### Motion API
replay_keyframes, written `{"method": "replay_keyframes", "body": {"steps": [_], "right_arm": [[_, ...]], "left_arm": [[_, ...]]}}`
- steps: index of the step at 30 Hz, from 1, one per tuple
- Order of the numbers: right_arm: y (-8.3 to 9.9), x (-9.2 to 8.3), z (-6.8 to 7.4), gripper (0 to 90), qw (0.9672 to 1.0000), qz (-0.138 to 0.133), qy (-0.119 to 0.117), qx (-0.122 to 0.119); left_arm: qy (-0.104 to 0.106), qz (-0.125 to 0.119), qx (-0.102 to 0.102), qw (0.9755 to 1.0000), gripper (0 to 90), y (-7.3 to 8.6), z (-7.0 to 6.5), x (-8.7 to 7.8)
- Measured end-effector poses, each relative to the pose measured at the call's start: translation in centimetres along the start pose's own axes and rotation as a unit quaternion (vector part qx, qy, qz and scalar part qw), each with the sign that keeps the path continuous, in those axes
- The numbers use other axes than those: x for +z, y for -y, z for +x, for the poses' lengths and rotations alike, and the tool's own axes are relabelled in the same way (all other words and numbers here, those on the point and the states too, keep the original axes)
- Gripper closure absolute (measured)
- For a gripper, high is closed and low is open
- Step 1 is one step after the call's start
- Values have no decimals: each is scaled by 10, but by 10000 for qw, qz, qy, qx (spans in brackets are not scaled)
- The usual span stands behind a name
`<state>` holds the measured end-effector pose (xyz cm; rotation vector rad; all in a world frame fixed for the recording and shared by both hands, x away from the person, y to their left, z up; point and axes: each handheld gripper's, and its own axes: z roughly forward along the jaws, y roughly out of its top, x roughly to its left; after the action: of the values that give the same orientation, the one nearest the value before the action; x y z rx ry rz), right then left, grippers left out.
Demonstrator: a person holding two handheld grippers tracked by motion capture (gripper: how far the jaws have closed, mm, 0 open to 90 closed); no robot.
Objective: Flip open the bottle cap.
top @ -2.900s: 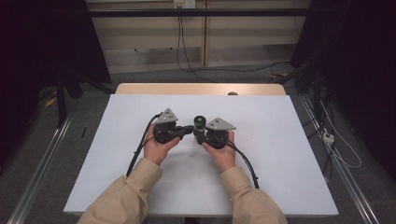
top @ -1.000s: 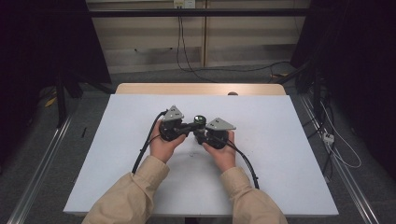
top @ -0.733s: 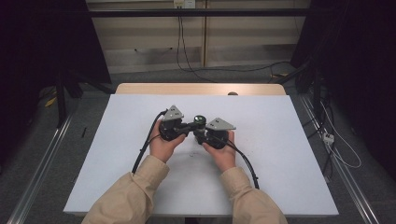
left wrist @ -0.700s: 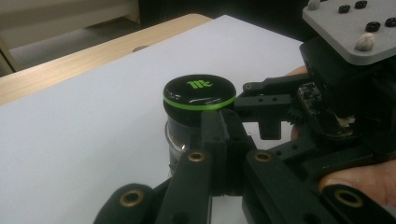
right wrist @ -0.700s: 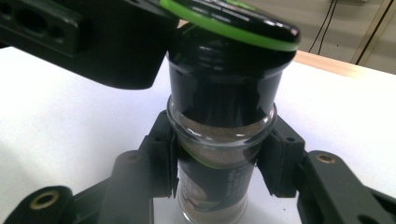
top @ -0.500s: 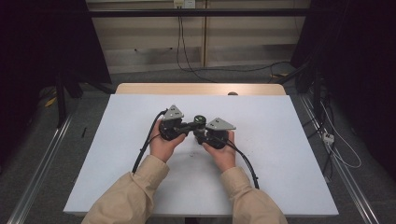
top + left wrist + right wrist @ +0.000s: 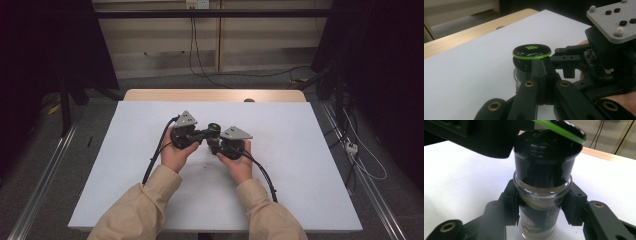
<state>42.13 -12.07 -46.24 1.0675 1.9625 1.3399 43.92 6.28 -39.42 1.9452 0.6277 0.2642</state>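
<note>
Worktop (image 7: 300, 165), white and broad, carries a small glass spice jar (image 7: 541, 207) near its middle, between both hands. Right gripper (image 7: 541, 206) clamps the jar's glass body from both sides; brown powder shows inside, its label cut off below. Left gripper (image 7: 541, 67) is closed narrowly on the black, green-rimmed lid (image 7: 532, 51), which sits tilted over the jar's black neck; from above, jar and jaws blur together

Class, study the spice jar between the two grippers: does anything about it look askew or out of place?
Yes. The flip lid of the spice jar sits tilted, raised off the black cap on one side. The right gripper clamps the glass body; the left gripper reaches the lid.
</note>
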Motion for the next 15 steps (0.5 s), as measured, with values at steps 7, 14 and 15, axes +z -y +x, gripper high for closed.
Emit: {"method": "replay_keyframes", "body": {"steps": [7,14,15], "right_arm": [[0,0,0,534,10000,0,0,5],[0,0,0,534,10000,1,2,5],[0,0,0,534,10000,2,0,9]], "left_arm": [[4,-17,-20,10000,900,-2,1,0],[-4,-22,-12,10000,900,-4,1,0],[-5,-21,-21,10000,900,-4,1,0]]}}
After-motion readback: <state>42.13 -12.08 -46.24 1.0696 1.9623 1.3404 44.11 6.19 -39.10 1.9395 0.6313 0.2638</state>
